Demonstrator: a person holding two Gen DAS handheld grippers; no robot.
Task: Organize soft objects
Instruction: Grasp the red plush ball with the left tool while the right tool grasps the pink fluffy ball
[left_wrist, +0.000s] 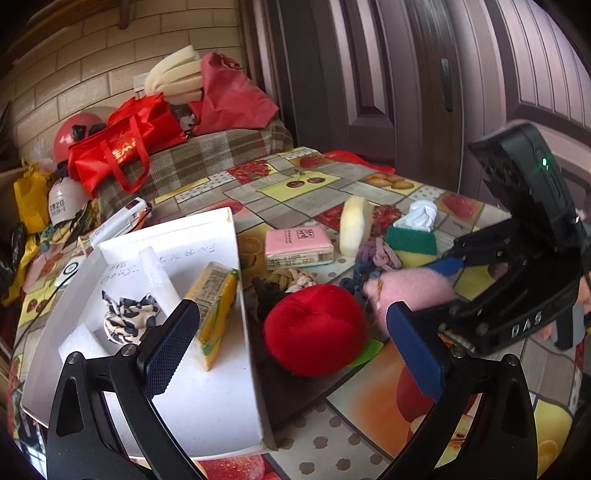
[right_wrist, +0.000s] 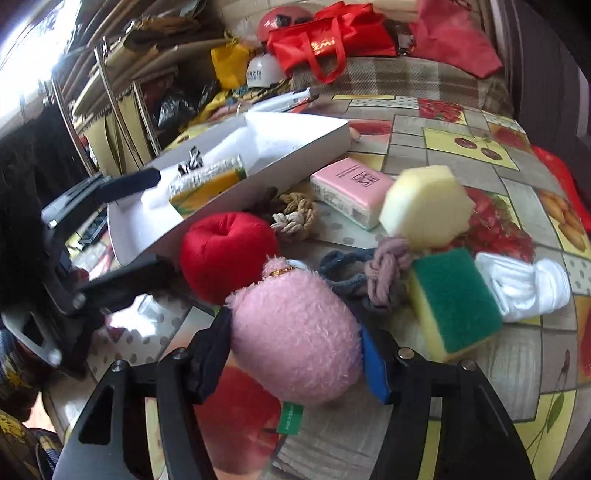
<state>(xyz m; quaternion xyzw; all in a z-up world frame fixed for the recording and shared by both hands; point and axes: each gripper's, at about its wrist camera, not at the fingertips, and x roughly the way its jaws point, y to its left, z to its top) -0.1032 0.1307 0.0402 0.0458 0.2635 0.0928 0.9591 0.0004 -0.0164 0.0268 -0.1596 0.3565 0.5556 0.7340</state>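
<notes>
The right claw (right_wrist: 295, 354) pinches the pink plush toy (right_wrist: 295, 332) on the counter (right_wrist: 480, 406), just beside the red plush apple (right_wrist: 225, 254). The left claw (left_wrist: 291, 350) hangs spread near the white box (left_wrist: 207, 398). Grasp step; next likely calls for lifting the toy into that box.

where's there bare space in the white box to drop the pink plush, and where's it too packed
Free: the white box floor near the left gripper, in front of the yellow pack and leopard scrunchie. Crowded: the table right of the box, where red plush, braided rope, pink tissue pack and sponges cluster.
</notes>
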